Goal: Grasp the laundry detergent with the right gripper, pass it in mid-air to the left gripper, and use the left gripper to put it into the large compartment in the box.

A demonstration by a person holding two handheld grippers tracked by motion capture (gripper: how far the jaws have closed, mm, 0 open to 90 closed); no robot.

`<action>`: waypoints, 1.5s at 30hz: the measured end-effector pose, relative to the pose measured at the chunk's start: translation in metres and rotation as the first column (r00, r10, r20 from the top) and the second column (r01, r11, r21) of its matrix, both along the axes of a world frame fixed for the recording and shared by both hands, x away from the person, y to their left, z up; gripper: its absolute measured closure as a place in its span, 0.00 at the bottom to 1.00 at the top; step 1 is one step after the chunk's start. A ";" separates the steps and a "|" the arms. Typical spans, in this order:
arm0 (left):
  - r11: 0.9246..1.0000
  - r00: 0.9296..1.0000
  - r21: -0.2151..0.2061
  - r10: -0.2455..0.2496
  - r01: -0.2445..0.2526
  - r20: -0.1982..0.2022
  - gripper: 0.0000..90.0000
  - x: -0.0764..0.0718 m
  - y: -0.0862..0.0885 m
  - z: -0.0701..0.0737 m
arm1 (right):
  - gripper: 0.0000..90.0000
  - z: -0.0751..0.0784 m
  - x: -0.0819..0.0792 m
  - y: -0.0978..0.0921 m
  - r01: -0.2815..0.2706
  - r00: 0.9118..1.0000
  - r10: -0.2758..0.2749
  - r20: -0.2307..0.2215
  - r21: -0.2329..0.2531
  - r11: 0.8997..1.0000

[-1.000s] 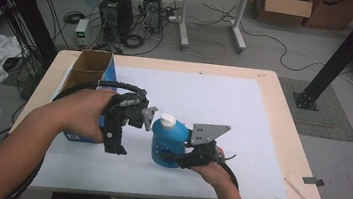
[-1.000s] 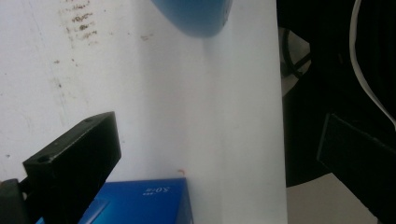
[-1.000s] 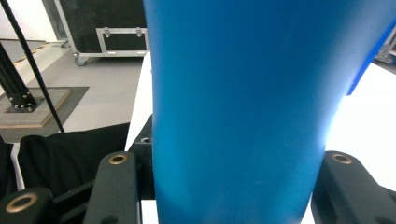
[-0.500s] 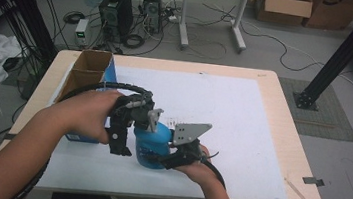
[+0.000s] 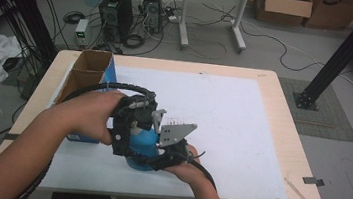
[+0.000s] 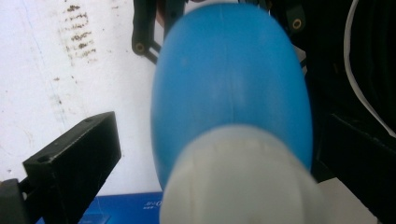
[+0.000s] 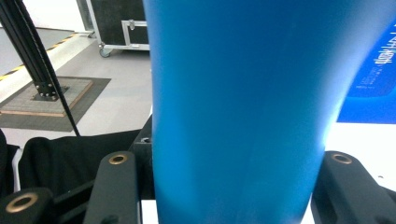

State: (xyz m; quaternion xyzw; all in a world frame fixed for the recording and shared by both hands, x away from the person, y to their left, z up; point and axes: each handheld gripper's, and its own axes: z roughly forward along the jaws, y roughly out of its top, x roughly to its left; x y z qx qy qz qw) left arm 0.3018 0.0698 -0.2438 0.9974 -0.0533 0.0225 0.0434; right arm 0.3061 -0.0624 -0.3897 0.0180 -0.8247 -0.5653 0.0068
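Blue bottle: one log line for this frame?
bottle: upright on table | right gripper: shut on bottle | left gripper: open around cap

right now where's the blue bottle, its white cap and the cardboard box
blue bottle (image 7: 238,107), right gripper view, middle of its blue body
white cap (image 6: 238,182), left gripper view, top of the cap
cardboard box (image 5: 79,79), high view, its brown side wall

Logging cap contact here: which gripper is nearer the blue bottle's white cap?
Left. The left gripper is over the white cap, jaws open either side; the right gripper grips the blue bottle lower down.
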 end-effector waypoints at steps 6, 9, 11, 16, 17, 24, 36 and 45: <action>1.000 1.000 0.007 0.001 0.000 -0.009 0.00 0.000 -0.003 -0.003 | 0.51 0.001 0.001 0.005 -0.012 1.000 0.012 0.021 0.015 1.000; 1.000 1.000 0.005 0.000 0.000 -0.009 0.00 0.000 -0.003 -0.003 | 0.51 0.000 0.000 0.004 -0.008 1.000 0.008 0.007 0.006 1.000; 1.000 1.000 0.008 0.002 -0.002 -0.008 0.00 0.001 -0.004 -0.004 | 0.52 -0.001 0.000 0.004 -0.008 1.000 0.008 0.011 0.004 1.000; 1.000 1.000 0.022 0.009 -0.008 -0.009 0.01 0.001 -0.005 -0.004 | 0.52 -0.001 -0.001 0.005 -0.011 1.000 0.011 0.011 -0.001 1.000; 1.000 1.000 0.020 0.009 -0.009 -0.009 0.02 0.001 -0.006 -0.004 | 0.52 -0.001 -0.001 0.005 -0.012 1.000 0.012 0.008 -0.001 1.000; 0.999 1.000 0.032 0.003 -0.003 0.001 0.10 -0.002 -0.007 -0.003 | 0.52 0.001 -0.001 0.006 -0.013 1.000 0.013 0.011 0.009 1.000; 0.999 0.999 0.048 0.006 -0.008 0.045 0.21 -0.006 -0.007 0.000 | 0.52 0.004 0.000 0.006 -0.012 1.000 0.011 0.015 0.023 1.000; 0.998 0.999 0.055 -0.002 0.000 0.044 0.30 -0.006 -0.008 0.000 | 0.52 0.004 -0.001 0.006 -0.009 1.000 0.009 0.008 0.024 1.000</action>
